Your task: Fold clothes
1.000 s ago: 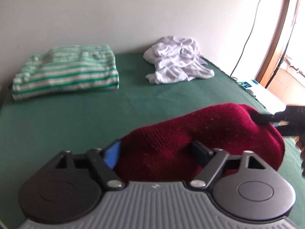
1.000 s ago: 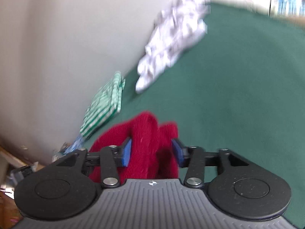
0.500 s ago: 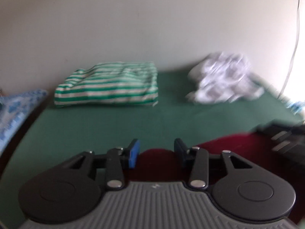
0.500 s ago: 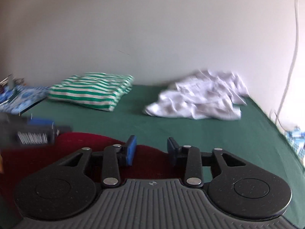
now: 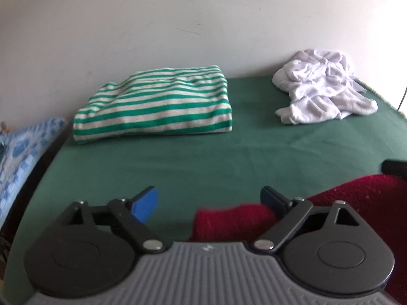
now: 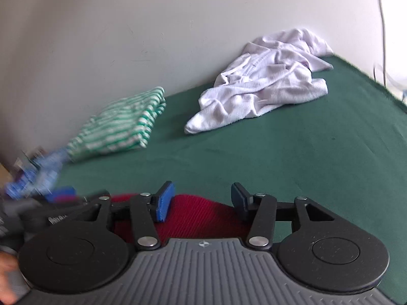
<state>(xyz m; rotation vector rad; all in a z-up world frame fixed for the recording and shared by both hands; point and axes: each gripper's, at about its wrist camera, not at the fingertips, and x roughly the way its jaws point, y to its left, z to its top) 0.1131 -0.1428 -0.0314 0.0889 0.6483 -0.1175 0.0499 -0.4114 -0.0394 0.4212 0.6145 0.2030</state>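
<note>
Knitwear first: the dark red knitted garment [image 5: 230, 222] lies on the green cloth-covered bed [image 5: 254, 157] right under both tools. The left gripper [image 5: 209, 199] has its jaws opening, the knit at its 4 o'clock, touching only the right finger. The right gripper [image 6: 202, 199] is opening too, red knit below the gap, unpinched. Farther off, the folded green-and-white striped top [image 5: 155, 106] sits at 11 o'clock, the crumpled white garment [image 5: 320, 86] at 1 o'clock, likely next, nearer the right hand.
</note>
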